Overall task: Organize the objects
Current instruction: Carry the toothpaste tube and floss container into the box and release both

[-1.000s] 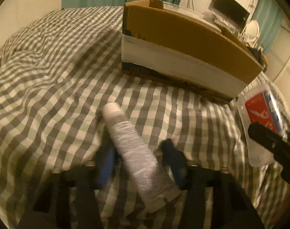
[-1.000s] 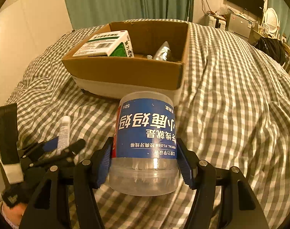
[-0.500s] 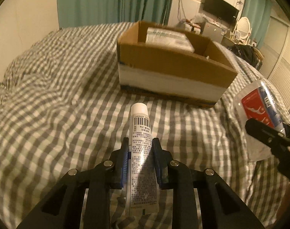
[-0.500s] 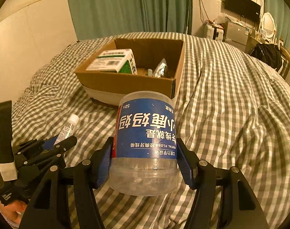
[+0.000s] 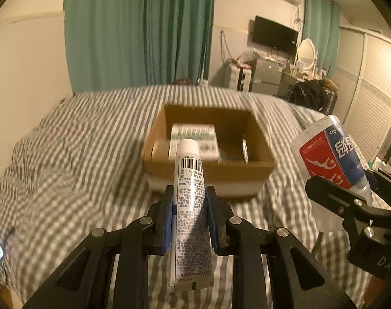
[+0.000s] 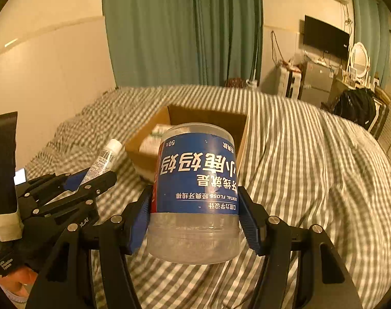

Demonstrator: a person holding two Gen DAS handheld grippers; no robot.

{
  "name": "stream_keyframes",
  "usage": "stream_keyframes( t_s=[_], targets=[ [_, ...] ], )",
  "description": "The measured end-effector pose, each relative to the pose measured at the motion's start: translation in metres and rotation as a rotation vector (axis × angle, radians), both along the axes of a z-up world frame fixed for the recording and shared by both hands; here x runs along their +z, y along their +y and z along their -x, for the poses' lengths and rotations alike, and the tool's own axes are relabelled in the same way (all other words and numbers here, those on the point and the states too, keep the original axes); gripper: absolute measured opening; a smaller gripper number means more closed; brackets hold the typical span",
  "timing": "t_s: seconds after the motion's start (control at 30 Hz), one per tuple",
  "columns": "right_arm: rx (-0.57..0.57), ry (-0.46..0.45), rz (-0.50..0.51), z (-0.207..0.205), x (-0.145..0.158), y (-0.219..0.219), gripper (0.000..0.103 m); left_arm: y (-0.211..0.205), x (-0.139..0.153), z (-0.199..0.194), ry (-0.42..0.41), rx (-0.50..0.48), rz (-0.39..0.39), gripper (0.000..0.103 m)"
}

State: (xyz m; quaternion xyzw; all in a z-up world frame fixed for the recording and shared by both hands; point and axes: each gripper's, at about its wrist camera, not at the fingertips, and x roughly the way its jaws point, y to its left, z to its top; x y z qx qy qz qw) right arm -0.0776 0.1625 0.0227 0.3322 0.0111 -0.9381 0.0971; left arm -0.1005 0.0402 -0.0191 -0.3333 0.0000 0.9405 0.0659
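While both tools are now hanging well above the checked bed cover (image 5: 74,159), each is carrying one item toward the open cardboard box (image 5: 208,164) sitting on the bed ahead. The left tool (image 5: 189,219) is clenched on a white tube (image 5: 191,221) with a barcode and fine print, cap pointing forward at the box; a second ago the tube was lying on the cover between spread fingers, half a second ago the pads were closing on it low over the bed, and now it is lifted clear, with the box interior coming into view below the cap. The right tool (image 6: 195,221) is gripping a clear plastic jar (image 6: 195,193) of dental floss picks with a blue and red label, held upside down so the lettering reads inverted; its grip looks unchanged, but it too has risen, and the box now sits lower and farther off in its view. Inside the box, a white and green carton (image 5: 194,139) is lying flat, and other small items beside it are too blurred to name. In the right wrist view, the left tool (image 6: 92,180) is showing at the lower left with the tube (image 6: 105,157) angled up toward the box (image 6: 149,152). The background is streaked with motion blur. Judging from this, both pickups look done and the carry is under way; what appears to remain is bringing each item over the box opening and letting go, clear of the carton.
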Motion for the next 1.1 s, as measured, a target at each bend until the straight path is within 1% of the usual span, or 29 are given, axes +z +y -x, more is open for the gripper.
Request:
stream_keyframes(
  t_s=[0.1,0.23,0.4,0.5,0.6,0.7,0.8,0.97,1.1],
  targets=[
    [-0.005,0.024,0.006,0.013,0.014,0.004,0.062,0.006,0.017,0.016,0.044,-0.008,0.009,0.023],
    [-0.013,0.052,0.025,0.036,0.032,0.012,0.062,0.014,0.033,0.044,0.082,-0.024,0.022,0.023],
    [-0.03,0.067,0.047,0.077,0.044,0.021,0.062,0.023,0.034,0.087,0.09,-0.041,0.029,0.023],
    [-0.041,0.054,0.065,0.108,0.041,0.023,0.062,0.024,0.028,0.117,0.081,-0.051,0.021,0.023],
    [-0.046,0.023,0.083,0.142,0.03,0.022,0.062,0.02,0.018,0.149,0.055,-0.047,0.022,0.023],
    [-0.048,-0.013,0.102,0.174,0.015,0.02,0.062,0.011,0.005,0.181,0.007,-0.044,0.005,0.023],
    [-0.051,-0.053,0.106,0.202,-0.005,0.018,0.062,0.007,-0.008,0.206,-0.037,-0.07,0.03,0.023],
    [-0.047,-0.123,0.113,0.231,-0.042,0.013,0.062,-0.001,-0.027,0.224,-0.074,-0.115,0.082,0.023],
    [-0.042,-0.164,0.122,0.234,-0.062,0.017,0.062,0.004,-0.042,0.226,-0.095,-0.145,0.124,0.023]
  ],
)
